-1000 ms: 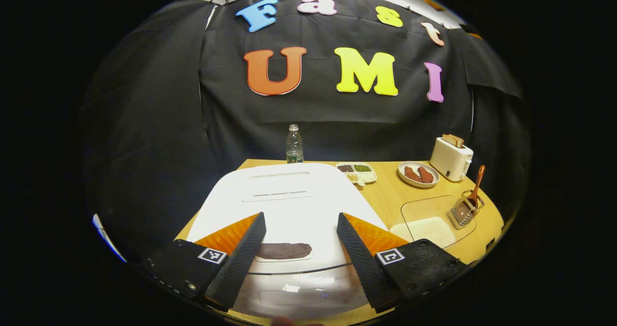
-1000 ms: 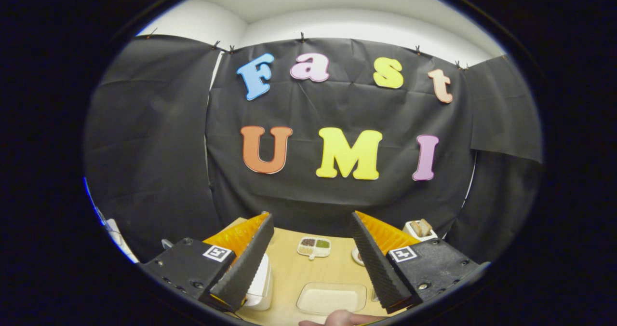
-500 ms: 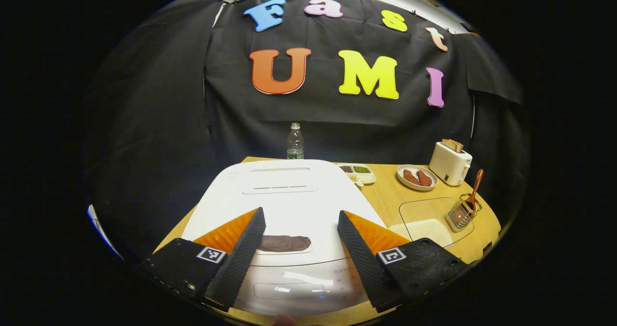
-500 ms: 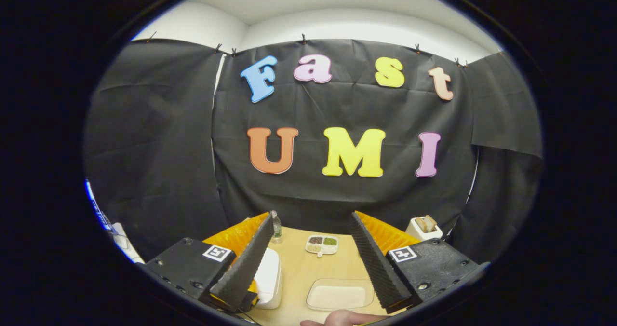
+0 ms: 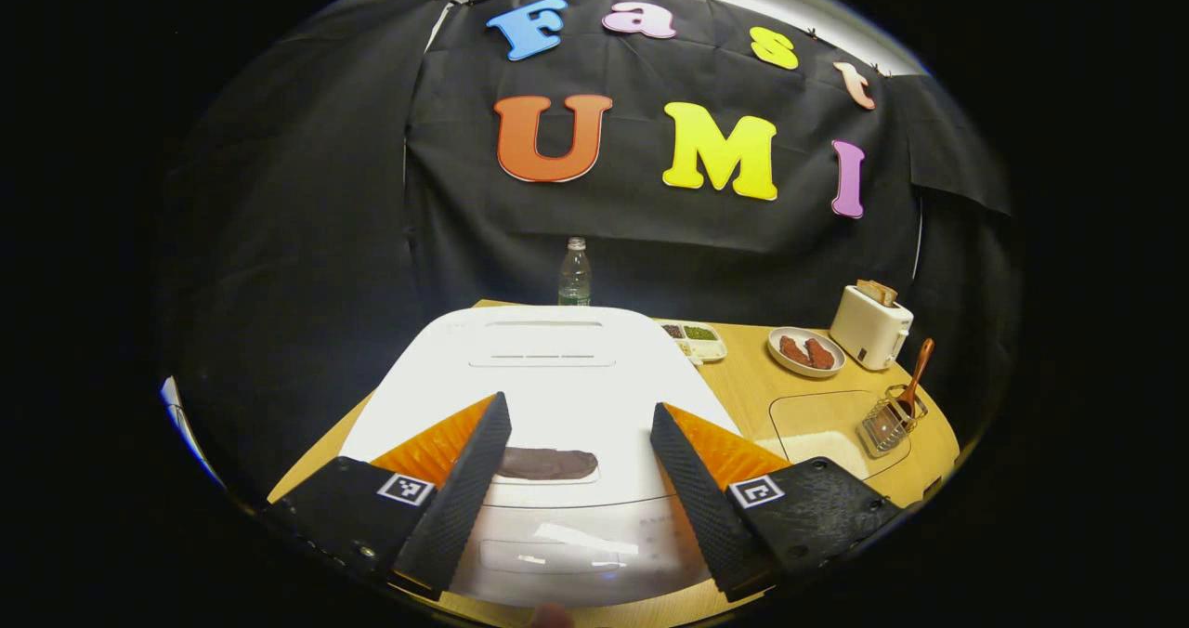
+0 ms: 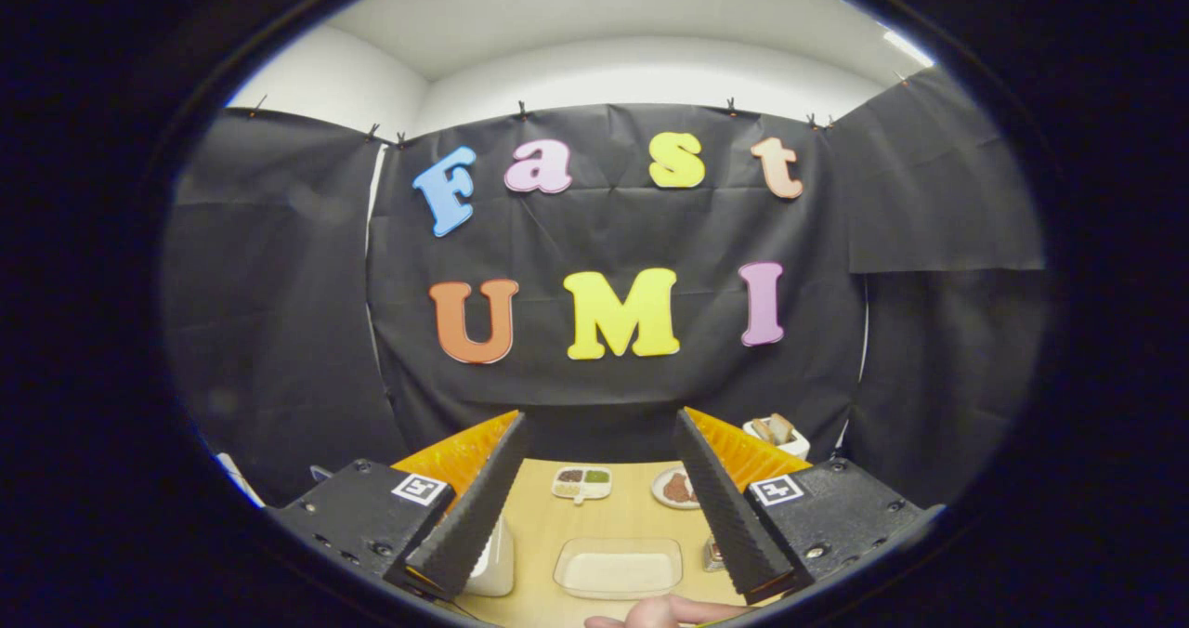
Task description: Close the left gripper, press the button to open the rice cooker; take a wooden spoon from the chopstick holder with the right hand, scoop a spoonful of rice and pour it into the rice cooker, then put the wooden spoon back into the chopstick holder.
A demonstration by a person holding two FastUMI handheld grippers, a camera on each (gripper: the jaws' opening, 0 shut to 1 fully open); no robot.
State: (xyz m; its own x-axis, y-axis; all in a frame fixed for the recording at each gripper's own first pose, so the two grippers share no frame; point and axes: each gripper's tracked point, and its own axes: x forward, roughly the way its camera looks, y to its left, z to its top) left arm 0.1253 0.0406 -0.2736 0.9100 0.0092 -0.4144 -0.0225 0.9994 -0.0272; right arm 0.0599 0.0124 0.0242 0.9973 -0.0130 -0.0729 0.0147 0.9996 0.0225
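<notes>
In the left gripper view, the left tool (image 5: 581, 424) is seen at the bottom of the frame, fingers spread wide over the white rice cooker (image 5: 548, 386), whose lid is shut. The dark button (image 5: 546, 464) lies between the fingers. The wooden spoon (image 5: 915, 375) stands in the chopstick holder (image 5: 889, 421) at the right (stiff, light, best taken by its upright handle).

In the right gripper view, the right tool (image 6: 599, 479) is spread, empty, above the rice tray (image 6: 618, 568) at the bottom centre.

Black cloth wall (image 6: 613, 228), white ceiling (image 6: 594, 15), wooden table (image 5: 752, 382)
</notes>
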